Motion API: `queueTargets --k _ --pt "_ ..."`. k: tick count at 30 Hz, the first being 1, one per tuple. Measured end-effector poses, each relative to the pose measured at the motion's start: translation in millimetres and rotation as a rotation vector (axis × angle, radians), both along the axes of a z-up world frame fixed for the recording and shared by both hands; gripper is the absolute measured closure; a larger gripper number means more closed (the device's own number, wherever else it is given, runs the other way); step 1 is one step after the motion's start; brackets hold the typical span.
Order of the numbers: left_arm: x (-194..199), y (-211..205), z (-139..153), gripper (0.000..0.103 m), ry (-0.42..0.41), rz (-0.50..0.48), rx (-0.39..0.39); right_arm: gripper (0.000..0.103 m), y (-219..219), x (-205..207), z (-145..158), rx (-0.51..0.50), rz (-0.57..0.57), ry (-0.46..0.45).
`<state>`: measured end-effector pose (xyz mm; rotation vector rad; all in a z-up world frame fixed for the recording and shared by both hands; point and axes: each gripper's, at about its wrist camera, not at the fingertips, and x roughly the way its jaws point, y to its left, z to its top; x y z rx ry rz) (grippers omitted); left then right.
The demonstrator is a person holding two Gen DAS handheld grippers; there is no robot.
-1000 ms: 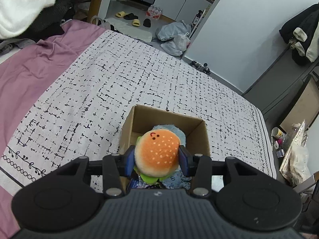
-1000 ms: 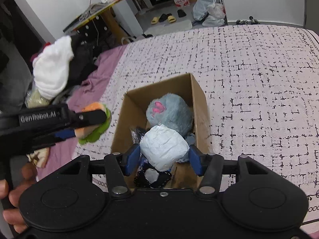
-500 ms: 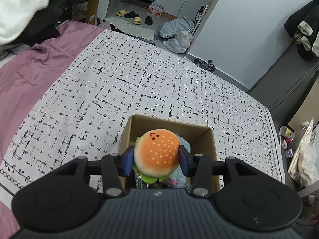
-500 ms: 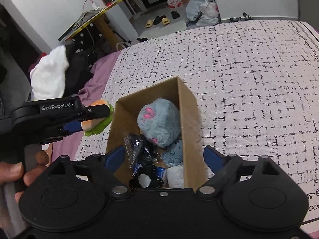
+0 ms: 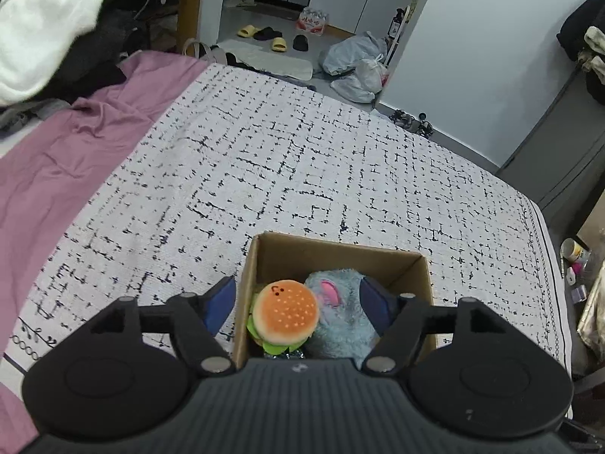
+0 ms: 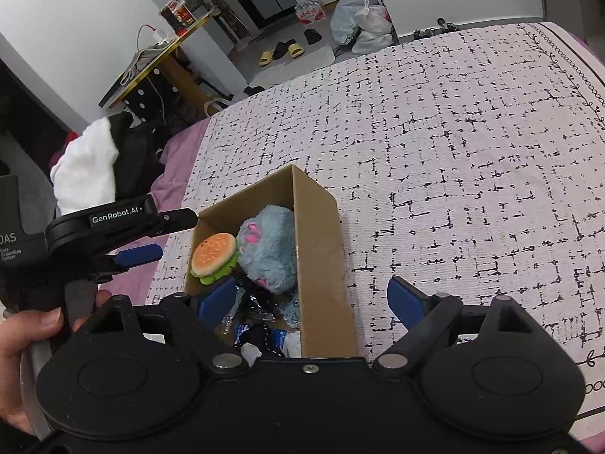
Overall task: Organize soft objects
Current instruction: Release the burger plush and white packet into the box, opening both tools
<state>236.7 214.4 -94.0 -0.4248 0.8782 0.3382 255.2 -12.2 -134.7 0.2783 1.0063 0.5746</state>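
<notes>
A cardboard box (image 5: 332,255) (image 6: 321,249) stands on the patterned bedspread. Inside it lie a plush hamburger (image 5: 283,312) (image 6: 213,253), a fluffy blue plush with pink ears (image 5: 340,321) (image 6: 268,249), and dark and white wrapped items (image 6: 261,329) at the near end. My left gripper (image 5: 297,304) is open above the box with the hamburger lying loose between its fingers; it also shows from the side in the right wrist view (image 6: 138,255). My right gripper (image 6: 312,300) is open and empty over the box's near end.
A purple sheet (image 5: 56,159) lies left of the bedspread (image 5: 302,159), with a pile of white and black clothes (image 5: 45,45) beyond. Slippers, bags and a yellow-topped table (image 6: 159,60) stand on the floor past the bed. The bed's right edge borders grey furniture (image 5: 559,159).
My left gripper opened and let the hamburger drop into the box. My right gripper opened earlier, released the white bundle into the box, and drew back slightly.
</notes>
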Motion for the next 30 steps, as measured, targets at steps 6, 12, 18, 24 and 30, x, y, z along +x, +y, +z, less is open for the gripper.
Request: queueTargets --k 6,12,18,24,30 --pt "-11.2 -6.5 9.6 0.032 0.003 0.014 0.011 0.016 -4.8 -3.4 4.0 0.027 0.016 -0.005" --pt "-23.9 -26.0 19.7 0.022 0.025 -0.015 0.038 0.014 -17.8 -9.4 14.8 0.050 0.011 -0.015" --pt "-39.0 -53.3 35.6 0.014 0.022 -0.062 0.069 0.009 -39.7 -17.7 28.1 0.078 -0.016 -0.041" --pt "-56.6 -75.8 52.3 0.011 0.007 -0.080 0.082 0.003 -57.3 -29.9 45.3 0.084 -0.016 -0.083" --pt "-76.2 -96.5 71.1 0.005 -0.023 -0.098 0.108 0.000 -76.2 -41.6 58.8 0.093 -0.026 -0.119"
